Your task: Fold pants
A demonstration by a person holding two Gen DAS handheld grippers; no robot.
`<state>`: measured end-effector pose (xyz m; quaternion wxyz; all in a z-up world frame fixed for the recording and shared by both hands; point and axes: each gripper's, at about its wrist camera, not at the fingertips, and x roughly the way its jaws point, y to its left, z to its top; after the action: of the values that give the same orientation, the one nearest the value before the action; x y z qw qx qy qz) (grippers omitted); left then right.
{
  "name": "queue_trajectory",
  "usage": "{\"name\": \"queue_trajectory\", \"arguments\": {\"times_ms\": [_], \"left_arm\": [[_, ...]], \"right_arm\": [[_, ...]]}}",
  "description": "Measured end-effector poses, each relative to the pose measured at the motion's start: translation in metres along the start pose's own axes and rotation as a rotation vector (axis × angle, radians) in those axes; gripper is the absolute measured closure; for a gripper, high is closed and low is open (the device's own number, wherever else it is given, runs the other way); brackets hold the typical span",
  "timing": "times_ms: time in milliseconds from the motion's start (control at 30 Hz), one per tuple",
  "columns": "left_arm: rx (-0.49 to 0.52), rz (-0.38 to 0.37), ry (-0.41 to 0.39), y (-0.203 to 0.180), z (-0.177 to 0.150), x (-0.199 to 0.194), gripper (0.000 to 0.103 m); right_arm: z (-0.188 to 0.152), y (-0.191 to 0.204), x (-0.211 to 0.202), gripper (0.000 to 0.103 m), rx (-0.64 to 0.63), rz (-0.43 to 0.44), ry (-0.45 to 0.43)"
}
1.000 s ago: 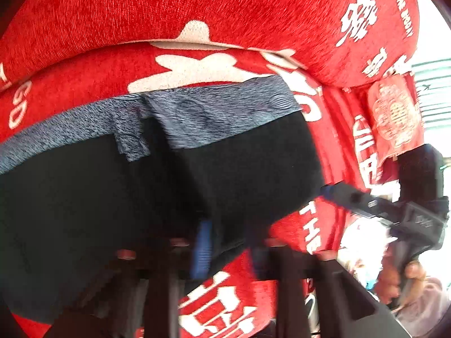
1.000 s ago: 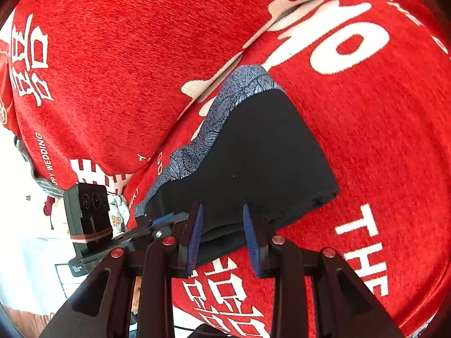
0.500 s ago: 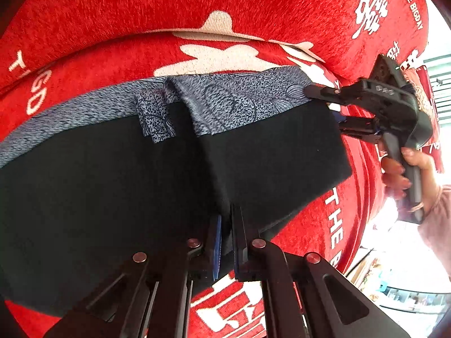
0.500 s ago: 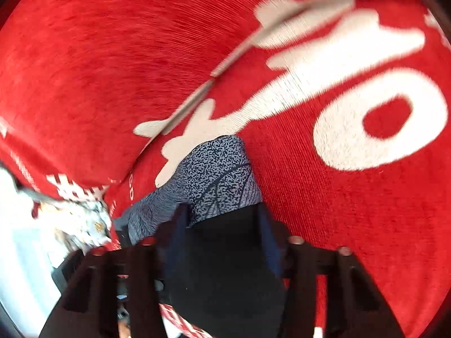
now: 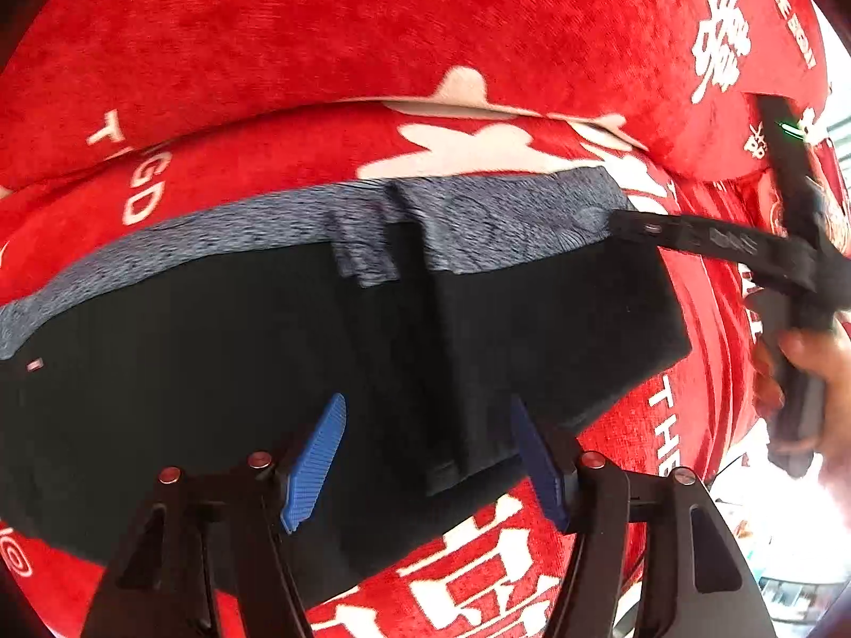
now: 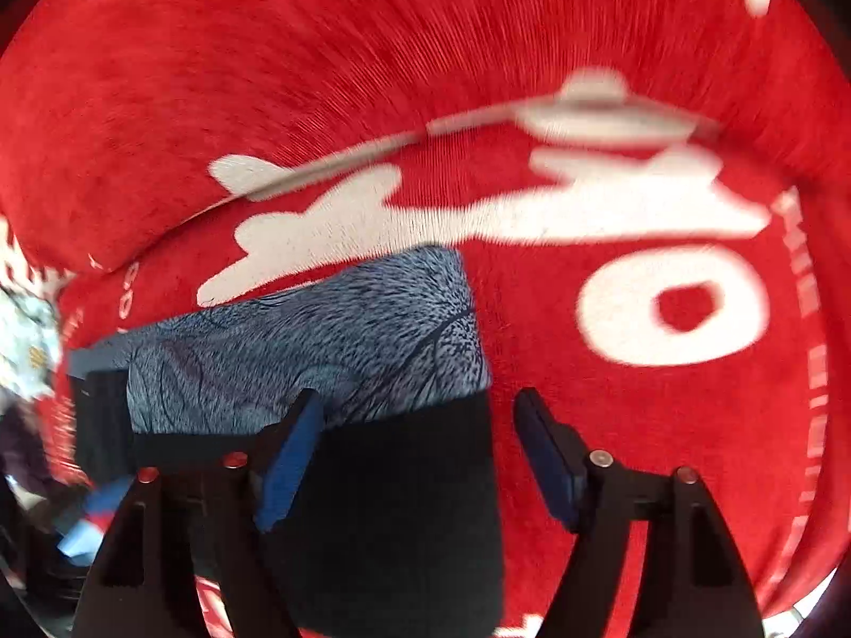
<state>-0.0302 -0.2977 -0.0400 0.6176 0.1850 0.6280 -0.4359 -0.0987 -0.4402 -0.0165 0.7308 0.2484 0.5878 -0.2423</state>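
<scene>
Black pants [image 5: 213,361] with a grey patterned waistband [image 5: 505,218] lie spread on a red printed sofa cover [image 5: 372,37]. A folded layer lies over their right part. My left gripper [image 5: 425,457] is open and empty, its blue pads over the near hem of the fold. My right gripper [image 6: 420,457] is open over the right end of the pants [image 6: 393,505], just below the waistband corner [image 6: 372,340]. In the left wrist view the right gripper [image 5: 638,228] reaches in from the right to that corner.
The red sofa cover with white lettering [image 6: 675,313] covers seat and backrest [image 6: 319,53]. The person's hand [image 5: 819,372] holds the right gripper at the right edge. Bright room clutter shows past the sofa's near right edge [image 5: 787,542].
My left gripper was shut on the folded hem half a second ago and has opened and let it go. My right gripper has moved along the waistband end and stays open.
</scene>
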Motion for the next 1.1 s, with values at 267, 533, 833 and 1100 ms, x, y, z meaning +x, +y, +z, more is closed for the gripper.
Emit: {"name": "queue_trajectory", "arguments": {"times_ms": [267,533,833,1100], "left_arm": [[-0.070,0.125,0.006,0.034,-0.009,-0.004,0.038],[-0.126,0.151,-0.002,0.066,-0.030,-0.018,0.038],[-0.089,0.098,-0.040,0.045,-0.006,-0.028,0.038],[0.026,0.041,-0.059,-0.031,0.049,0.008,0.038]], "right_arm": [[-0.015,0.096,-0.005,0.040,-0.080,0.282,0.031],[-0.021,0.151,0.049,0.095,-0.100,0.223,0.107],[-0.030,0.133,0.005,0.078,-0.053,0.383,0.055],[-0.013,0.028,-0.025,0.084,0.110,0.190,-0.064]]}}
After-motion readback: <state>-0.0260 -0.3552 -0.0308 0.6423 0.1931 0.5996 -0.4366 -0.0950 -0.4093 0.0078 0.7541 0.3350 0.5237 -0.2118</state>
